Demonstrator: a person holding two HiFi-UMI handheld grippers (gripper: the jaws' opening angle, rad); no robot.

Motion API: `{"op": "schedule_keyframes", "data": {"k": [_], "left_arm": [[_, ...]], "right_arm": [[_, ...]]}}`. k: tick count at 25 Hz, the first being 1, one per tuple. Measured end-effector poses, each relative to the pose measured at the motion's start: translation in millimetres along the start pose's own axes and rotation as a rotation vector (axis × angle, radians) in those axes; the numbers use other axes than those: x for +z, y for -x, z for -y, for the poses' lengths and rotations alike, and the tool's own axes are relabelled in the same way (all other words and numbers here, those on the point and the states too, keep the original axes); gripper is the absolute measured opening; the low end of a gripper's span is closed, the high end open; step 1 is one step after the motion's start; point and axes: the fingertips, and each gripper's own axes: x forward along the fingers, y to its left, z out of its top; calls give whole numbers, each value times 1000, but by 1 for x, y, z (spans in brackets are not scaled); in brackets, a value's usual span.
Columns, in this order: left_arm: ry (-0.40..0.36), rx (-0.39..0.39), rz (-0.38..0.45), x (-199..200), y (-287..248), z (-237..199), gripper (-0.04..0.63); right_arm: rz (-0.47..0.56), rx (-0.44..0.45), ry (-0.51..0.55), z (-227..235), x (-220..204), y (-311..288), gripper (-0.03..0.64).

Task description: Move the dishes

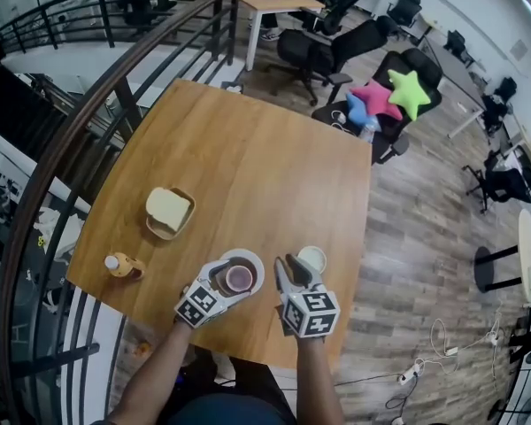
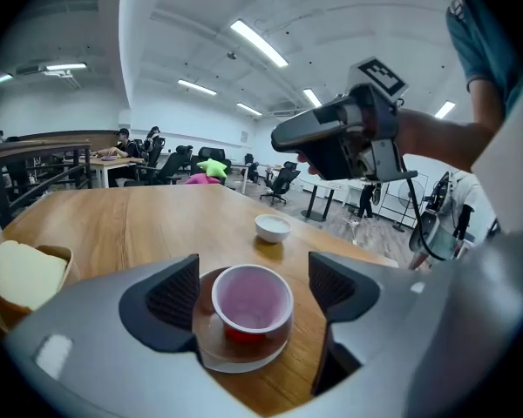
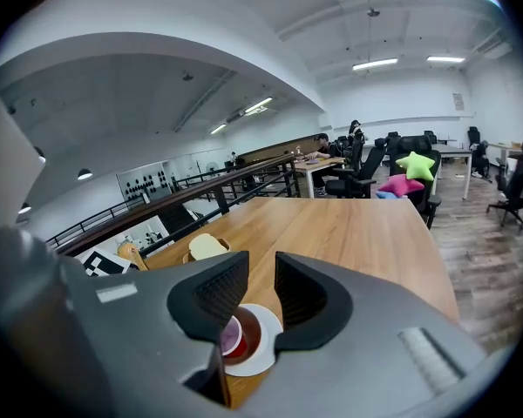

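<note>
Pink inside and red at its base, the cup (image 2: pixel 252 299) stands on a round saucer (image 2: pixel 242 356) near the front edge of the wooden surface (image 1: pixel 248 166). The left gripper (image 2: pixel 253 283) is down at surface level with its jaws spread wide, one on each side of the cup. A gap shows between each ribbed pad and the cup's wall, so it is released and grips nothing. The saucer's rim reaches close to the left-hand jaw; whether they touch cannot be made out.

The right gripper (image 3: pixel 260 287) hangs in the air above the surface. Its jaws are drawn close with only a narrow slit between them, and nothing sits in that slit. From its own view the cup and saucer lie below and to the left of its jaws.

A small white bowl (image 2: pixel 273 226) sits on the surface just beyond the saucer, apart from it. Further left, a slice of toast (image 1: pixel 168 208) lies in a tan dish (image 1: pixel 158 231), and a small orange bottle (image 1: pixel 122 265) lies near the surface's left edge.
</note>
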Motion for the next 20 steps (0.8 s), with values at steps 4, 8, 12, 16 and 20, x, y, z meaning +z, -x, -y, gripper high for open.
{"op": "schedule_keyframes", "data": {"k": [4,8,12,16,20], "left_arm": [[-15,14,-36,-11,-12,-2,400],[-40,31,-62,-17,-19,-5,405],[-50,27,-80,-27,-23,-3,403],[-69,42,-98,-31,-27,-3,386],[-71,51,-97,-35,-28,-4,353]], "right_arm": [[-19,6,-11,6,-9,-9,77],[-38,10,-24,10,-18,-16,77],[-51,15,-34,10,-25,-19,77],[-61,19,-44,15,-31,-24,77],[-71,23,-53,17,-37,-28,77]]}}
